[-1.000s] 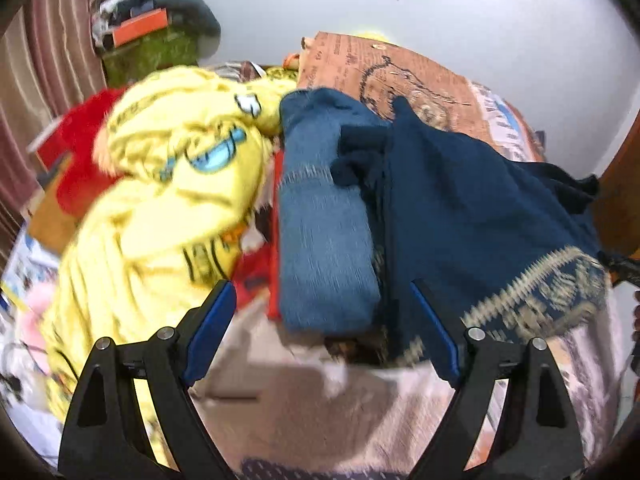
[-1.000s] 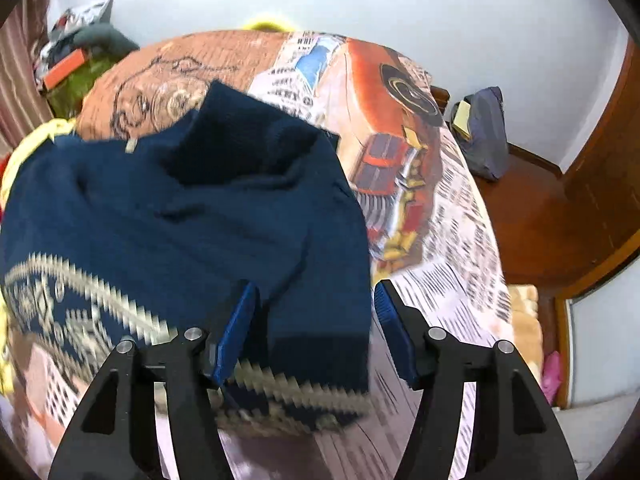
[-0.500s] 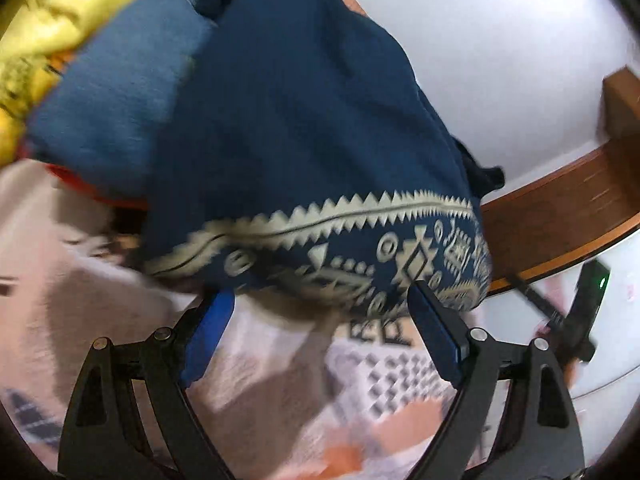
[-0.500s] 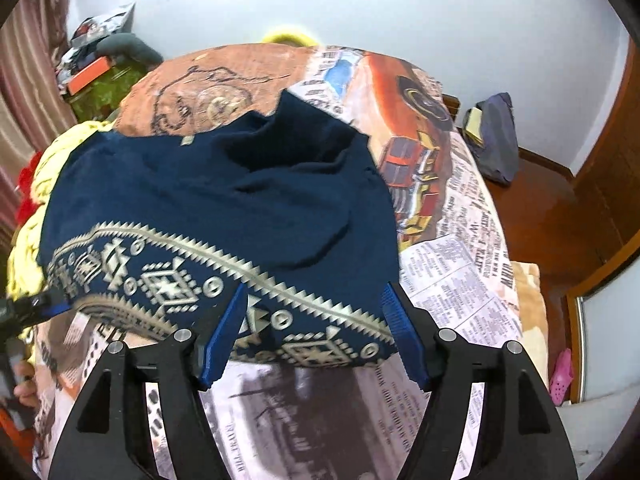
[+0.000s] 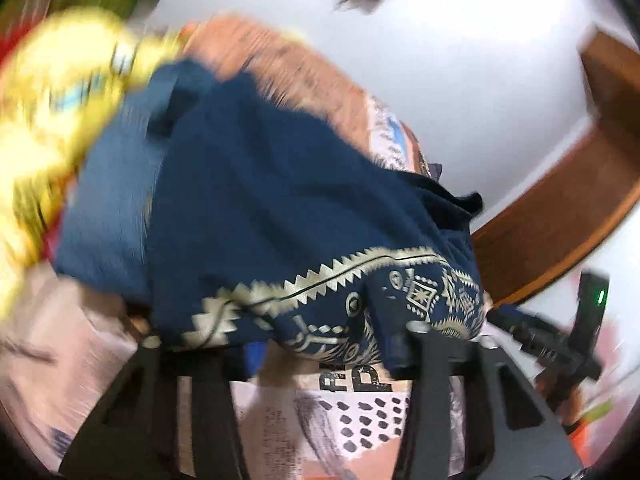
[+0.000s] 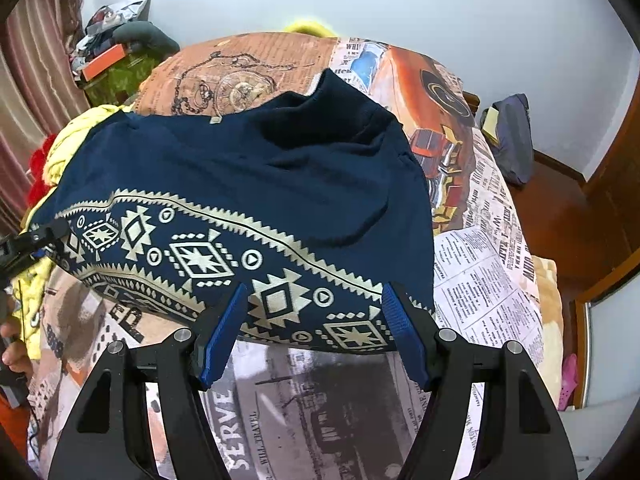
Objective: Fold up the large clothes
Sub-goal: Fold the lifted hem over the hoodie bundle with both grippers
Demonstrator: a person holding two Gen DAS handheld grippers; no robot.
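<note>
A navy garment [image 6: 256, 184] with a cream geometric band along its hem lies spread over a bed covered by a newspaper-print bedspread [image 6: 484, 280]. In the right wrist view it fills the middle of the frame, with its neck opening toward twelve o'clock and the patterned hem nearest the camera.

The right tongs [image 6: 314, 334] stand apart — their blue pads flank the hem at about six o'clock, one at either side of a cream diamond motif, and neither pad visibly presses the cloth. At nine o'clock in that view the left tongs [image 6: 34, 242] meet the far corner of the hem.

The left wrist view is motion-blurred. There the hem droops over the left tongs [image 5: 320, 344] and hides their tips, so I cannot tell whether they are clamped on the cloth or merely under it. A lighter blue, denim-like garment [image 5: 108, 208] lies just beside the navy one at about nine o'clock, and a heap of yellow fabric [image 5: 44, 108] sits beyond it toward ten o'clock.

At two o'clock in the right view a dark bag [image 6: 514, 136] rests on the wooden floor [image 6: 560, 216] beside the bed.
</note>
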